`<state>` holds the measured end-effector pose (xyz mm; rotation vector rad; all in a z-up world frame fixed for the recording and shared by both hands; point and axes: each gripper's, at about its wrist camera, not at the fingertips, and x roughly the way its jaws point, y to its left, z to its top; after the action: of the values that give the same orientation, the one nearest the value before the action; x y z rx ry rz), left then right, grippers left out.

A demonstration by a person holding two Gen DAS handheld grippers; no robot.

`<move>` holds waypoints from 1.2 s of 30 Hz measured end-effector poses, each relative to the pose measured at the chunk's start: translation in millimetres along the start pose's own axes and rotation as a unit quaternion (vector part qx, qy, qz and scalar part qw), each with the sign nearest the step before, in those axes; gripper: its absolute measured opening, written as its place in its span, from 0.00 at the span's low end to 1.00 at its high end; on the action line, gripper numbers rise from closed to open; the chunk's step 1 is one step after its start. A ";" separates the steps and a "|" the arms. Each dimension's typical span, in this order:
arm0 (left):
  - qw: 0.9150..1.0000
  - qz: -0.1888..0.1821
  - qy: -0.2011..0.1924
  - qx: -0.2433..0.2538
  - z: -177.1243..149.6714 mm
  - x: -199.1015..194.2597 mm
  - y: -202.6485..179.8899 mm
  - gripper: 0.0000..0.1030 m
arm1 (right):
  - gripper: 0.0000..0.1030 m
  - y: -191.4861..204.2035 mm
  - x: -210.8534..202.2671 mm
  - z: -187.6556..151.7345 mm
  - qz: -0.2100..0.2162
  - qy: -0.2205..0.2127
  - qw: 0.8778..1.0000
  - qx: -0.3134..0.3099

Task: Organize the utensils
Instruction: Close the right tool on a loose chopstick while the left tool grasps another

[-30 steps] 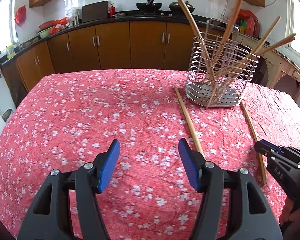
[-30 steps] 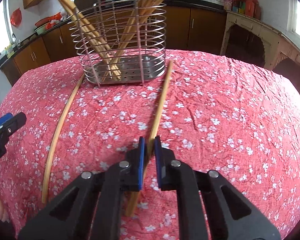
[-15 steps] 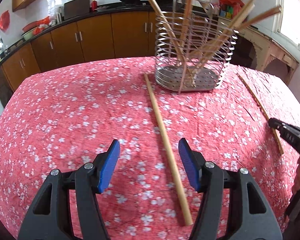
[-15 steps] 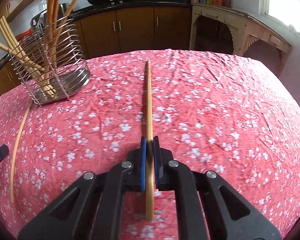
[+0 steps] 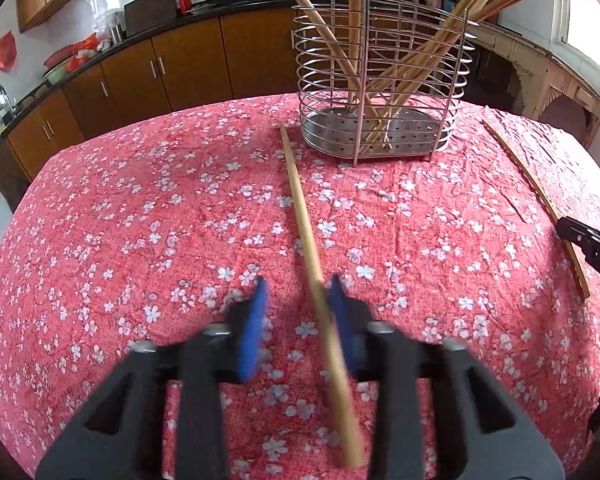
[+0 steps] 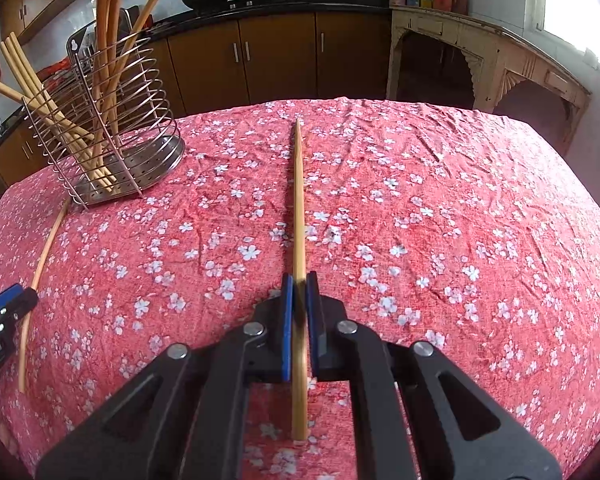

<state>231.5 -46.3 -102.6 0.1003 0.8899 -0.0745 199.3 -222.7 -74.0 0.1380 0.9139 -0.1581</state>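
Now my left gripper [image 5: 296,316] has just been closing round a stick [image 5: 300,208] lying on the desk [image 5: 100,240] — its long axis points away toward the basket [image 5: 376,80]; pads blurred, grip uncertain. My right gripper [image 6: 299,312] is clamped on another stick [image 6: 299,200] — basket [image 6: 112,120] ahead-left, nothing between.

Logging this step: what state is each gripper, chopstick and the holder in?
Left gripper: jaws just closing round left chopstick, gap still visible.
Right gripper: shut on right chopstick.
Holder: upright on cloth, chopsticks leaning inside.
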 end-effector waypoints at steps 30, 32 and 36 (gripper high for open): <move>0.997 -0.053 0.011 -0.060 1.7 5.0 51.0 0.08 | 0.08 12.9 -6.4 -3.0 0.030 0.004 0.999 -0.031; 0.997 -0.048 0.013 -0.050 -0.5 3.5 46.7 0.08 | 0.08 12.1 -6.7 -3.3 0.029 0.004 0.999 -0.032; 0.999 -0.033 0.012 -0.023 -8.7 -2.1 37.1 0.15 | 0.08 13.6 -10.5 -6.8 0.028 0.003 0.999 -0.037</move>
<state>227.3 -8.4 -104.3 0.0293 0.9176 -0.1139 190.4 -207.3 -69.1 0.0960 0.9203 -0.0726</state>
